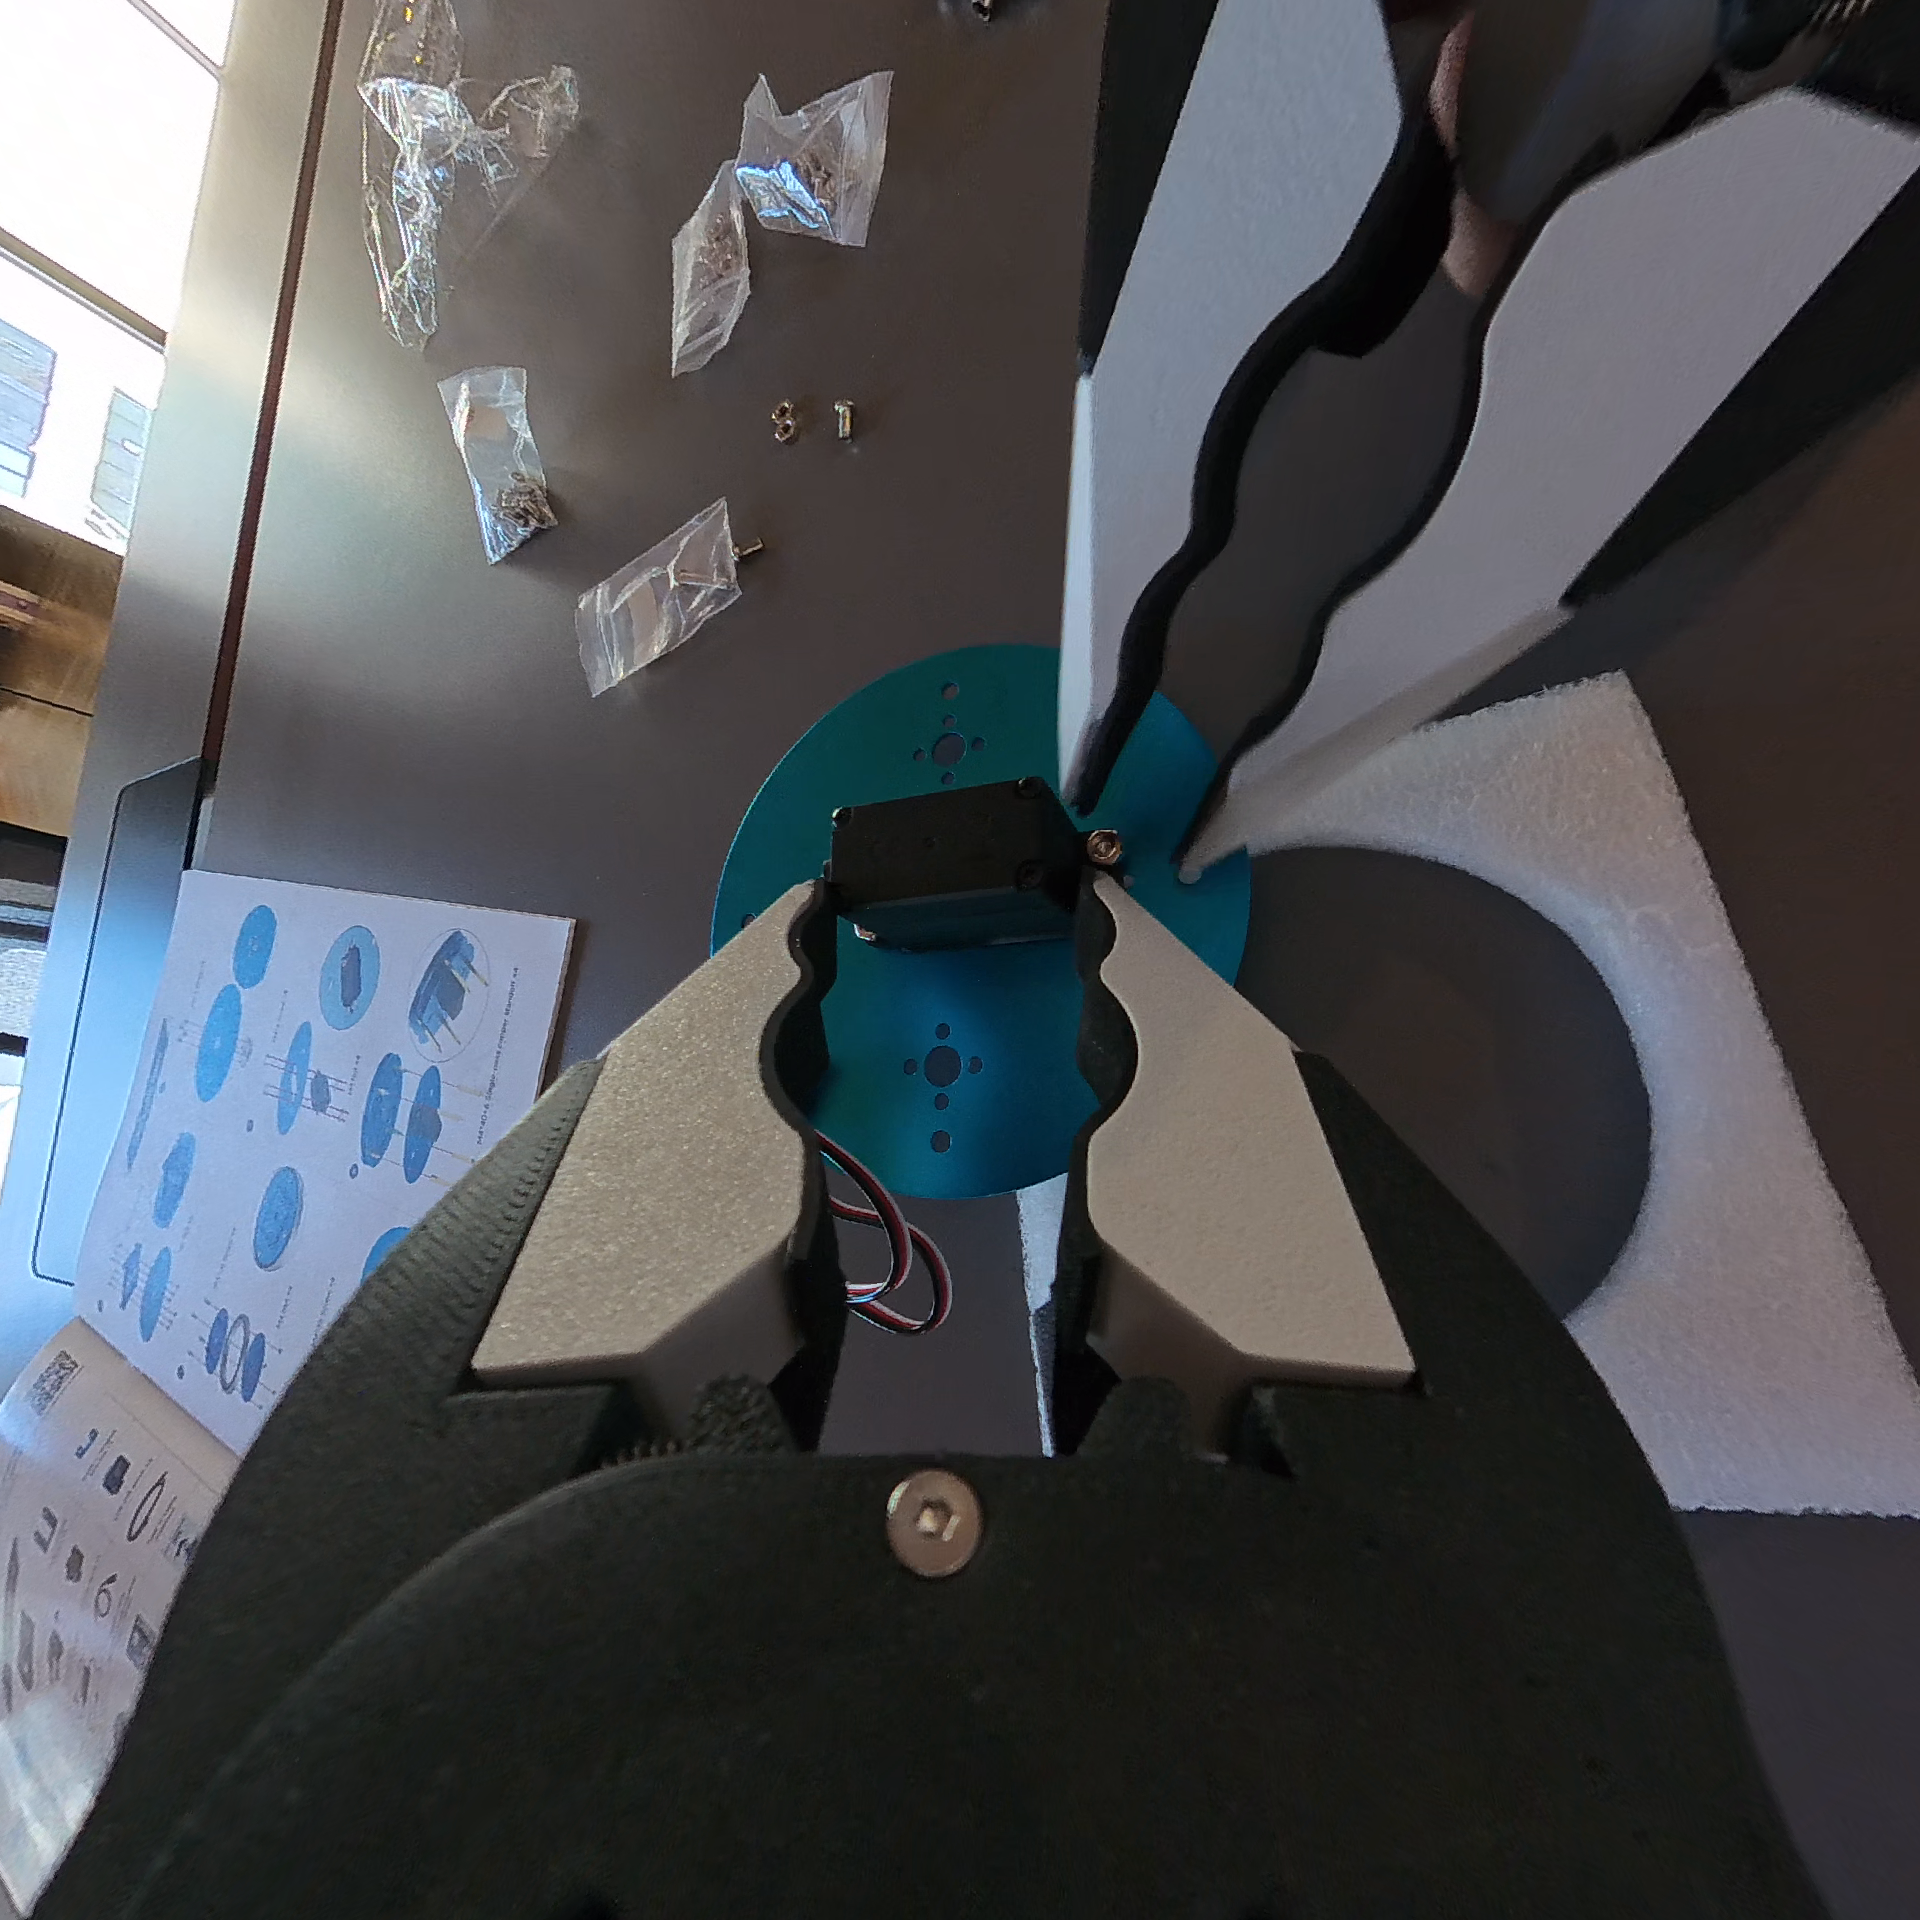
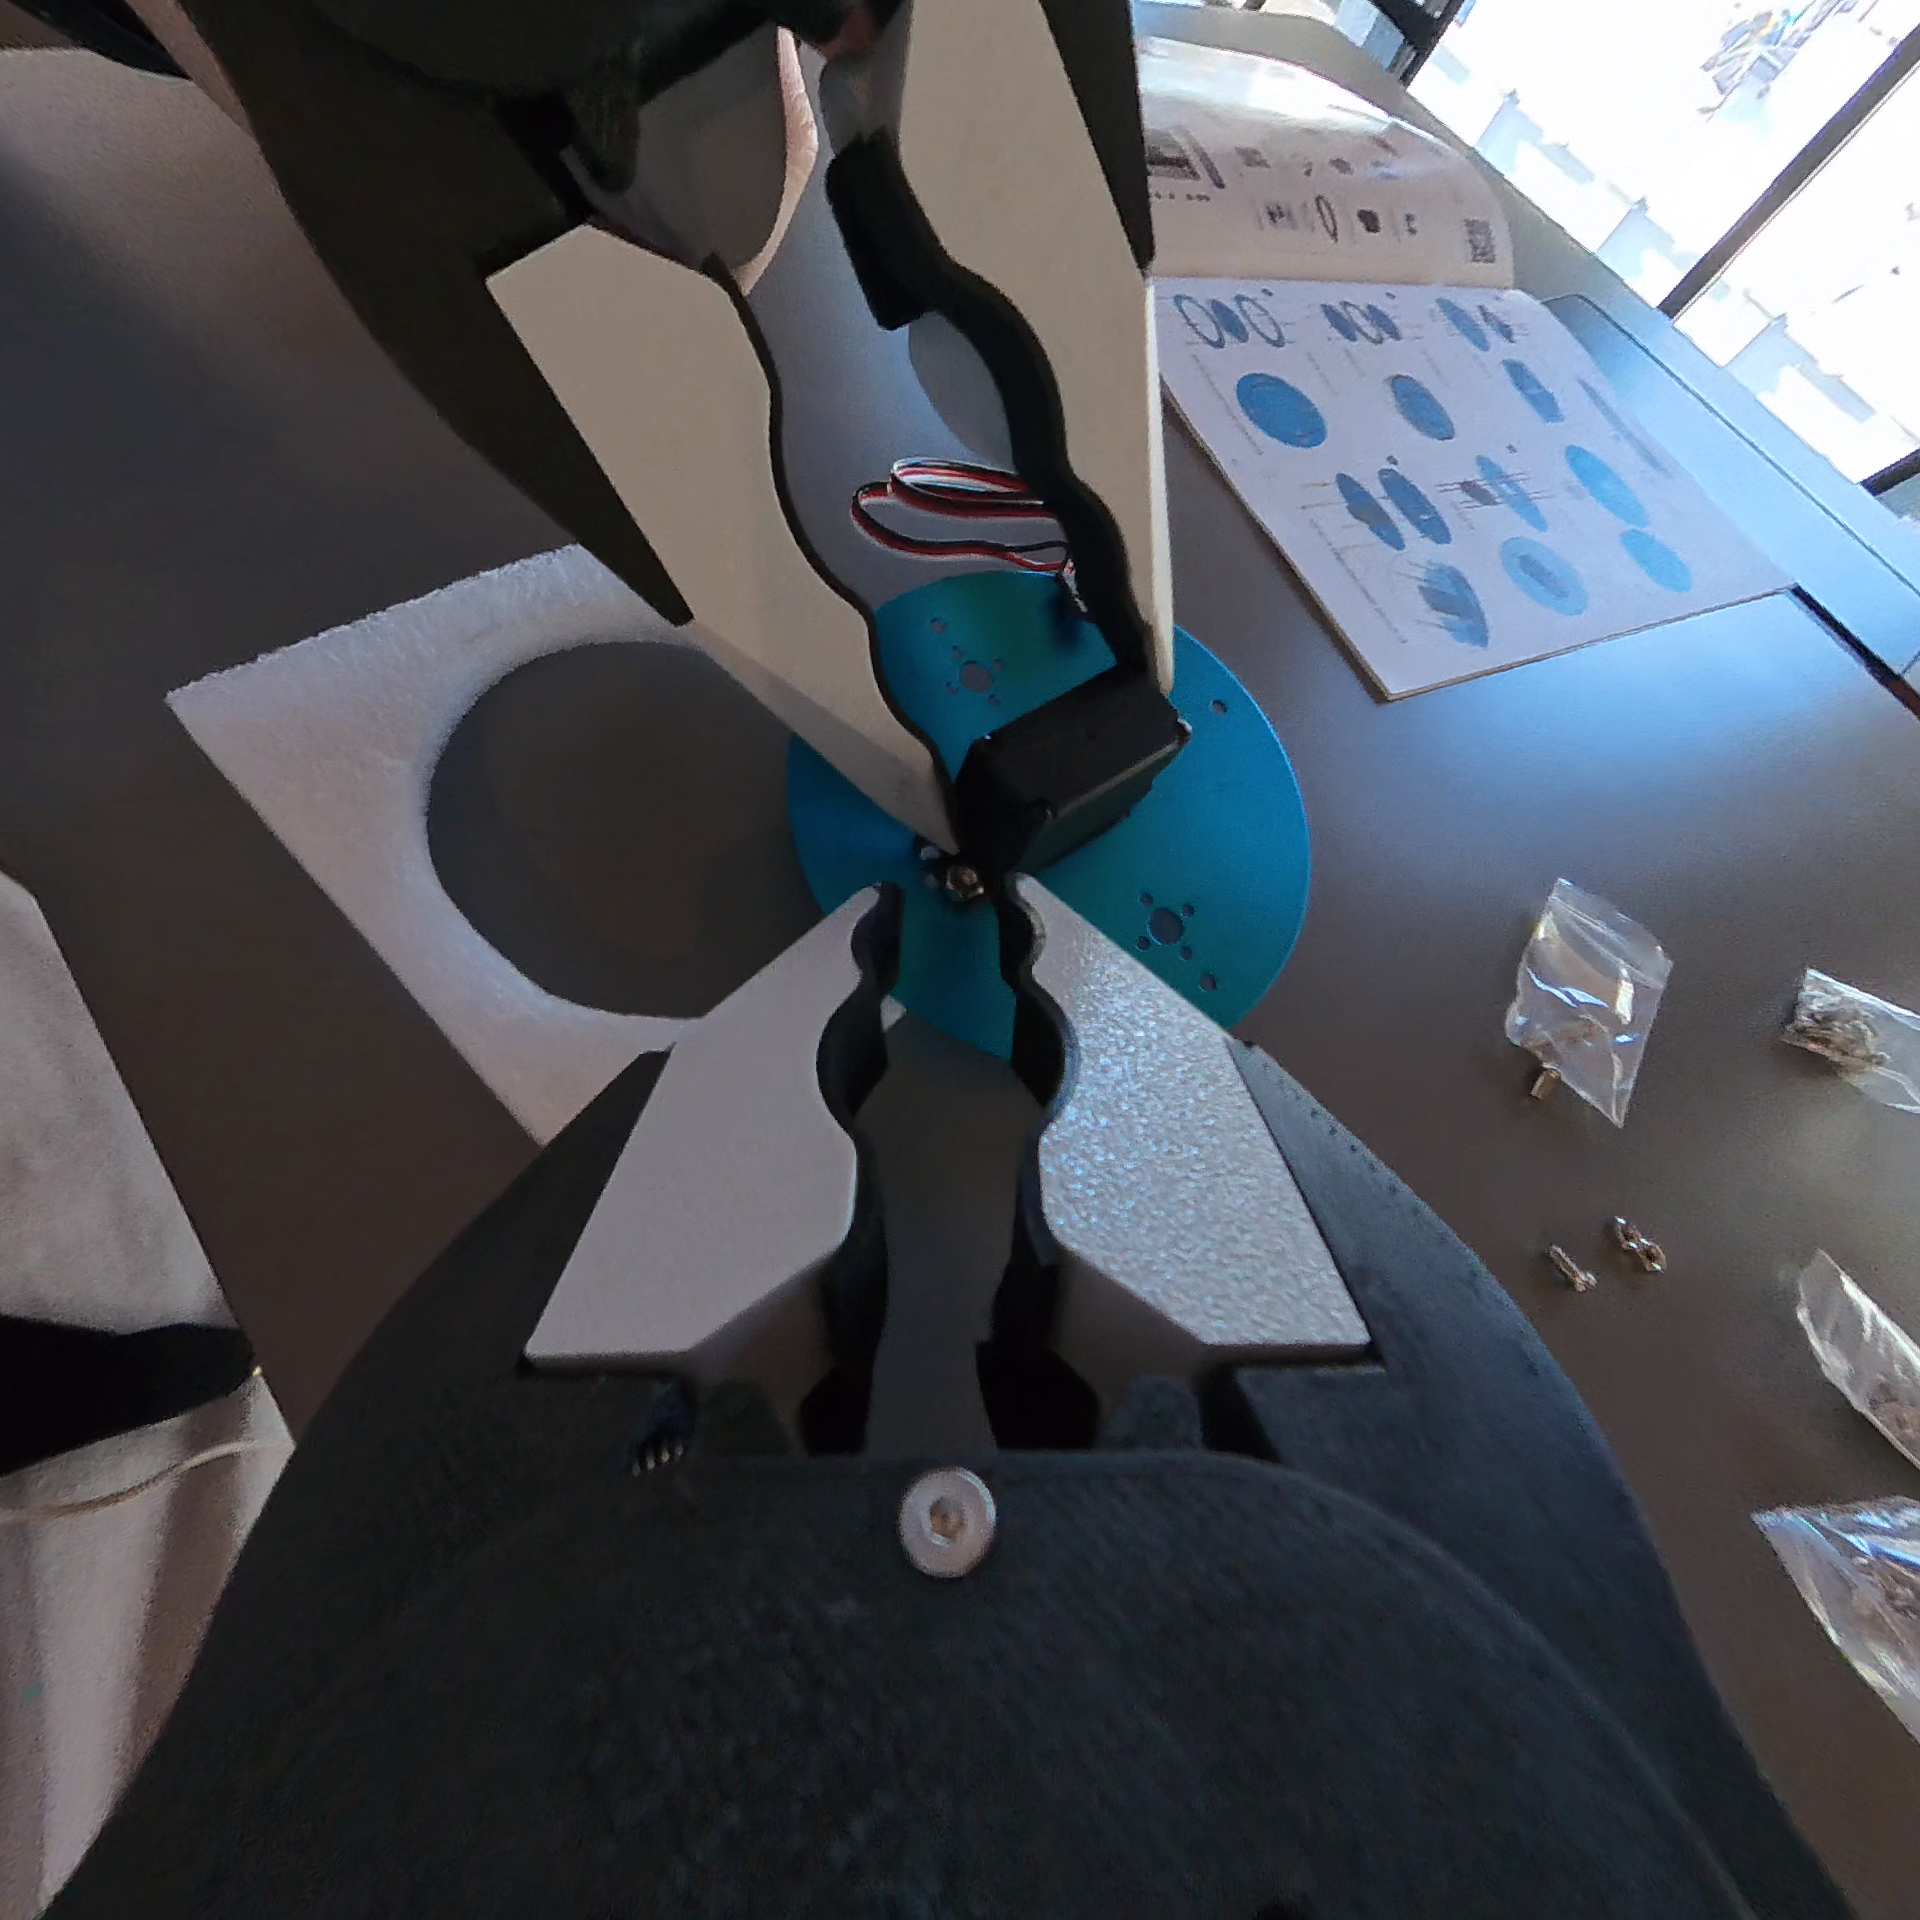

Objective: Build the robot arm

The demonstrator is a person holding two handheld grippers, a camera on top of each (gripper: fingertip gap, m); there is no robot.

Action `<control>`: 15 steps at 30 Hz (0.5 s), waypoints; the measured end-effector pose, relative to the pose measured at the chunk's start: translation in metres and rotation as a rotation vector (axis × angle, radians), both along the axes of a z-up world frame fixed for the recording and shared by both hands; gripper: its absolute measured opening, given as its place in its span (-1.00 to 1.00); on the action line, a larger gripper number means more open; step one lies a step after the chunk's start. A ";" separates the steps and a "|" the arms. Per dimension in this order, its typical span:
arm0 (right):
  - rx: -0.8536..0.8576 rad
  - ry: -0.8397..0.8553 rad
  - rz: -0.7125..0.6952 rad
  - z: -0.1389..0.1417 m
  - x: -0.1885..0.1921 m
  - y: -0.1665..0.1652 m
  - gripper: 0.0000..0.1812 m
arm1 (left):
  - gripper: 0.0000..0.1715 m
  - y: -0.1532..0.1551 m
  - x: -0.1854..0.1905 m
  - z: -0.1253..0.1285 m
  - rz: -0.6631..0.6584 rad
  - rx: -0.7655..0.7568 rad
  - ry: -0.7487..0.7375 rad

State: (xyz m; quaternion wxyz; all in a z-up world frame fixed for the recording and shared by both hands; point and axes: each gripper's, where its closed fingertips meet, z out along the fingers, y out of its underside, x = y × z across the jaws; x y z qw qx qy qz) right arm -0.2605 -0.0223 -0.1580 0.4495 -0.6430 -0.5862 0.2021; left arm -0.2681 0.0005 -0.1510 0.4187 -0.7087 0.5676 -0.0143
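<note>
My left gripper (image 1: 951,894) is shut on a black servo block (image 1: 951,868) that stands on a round blue plate with holes (image 1: 940,1101) on the grey table. The servo's red, white and black wire (image 1: 894,1278) trails back between my fingers. In the right wrist view the left gripper (image 2: 1039,732) comes down from the top onto the servo (image 2: 1070,769). My right gripper (image 2: 948,888) has its jaws a little apart, with the tips either side of a small metal screw (image 2: 961,881) at the servo's foot on the blue plate (image 2: 1195,894). The right gripper also shows in the left wrist view (image 1: 1138,831), beside the screw (image 1: 1103,847).
A white foam sheet with a round cutout (image 1: 1558,831) (image 2: 343,707) lies beside the plate. Several small clear bags of hardware (image 1: 800,156) (image 2: 1584,987) and loose screws (image 1: 821,421) (image 2: 1600,1252) lie on the table. A printed diagram sheet (image 1: 312,1091) (image 2: 1455,468) and a booklet (image 2: 1299,197) lie near the table's edge.
</note>
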 end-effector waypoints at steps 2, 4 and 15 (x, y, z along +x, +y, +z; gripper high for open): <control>-0.001 -0.021 0.003 -0.004 -0.001 0.000 -0.77 | -0.46 0.000 0.000 0.000 0.000 -0.005 -0.003; -0.017 -0.029 0.006 -0.005 0.001 -0.002 -0.84 | -0.46 0.000 0.000 0.000 0.000 -0.006 -0.006; -0.071 -0.019 0.037 -0.006 0.002 -0.012 -0.95 | -0.46 0.000 0.000 0.000 -0.003 0.017 0.011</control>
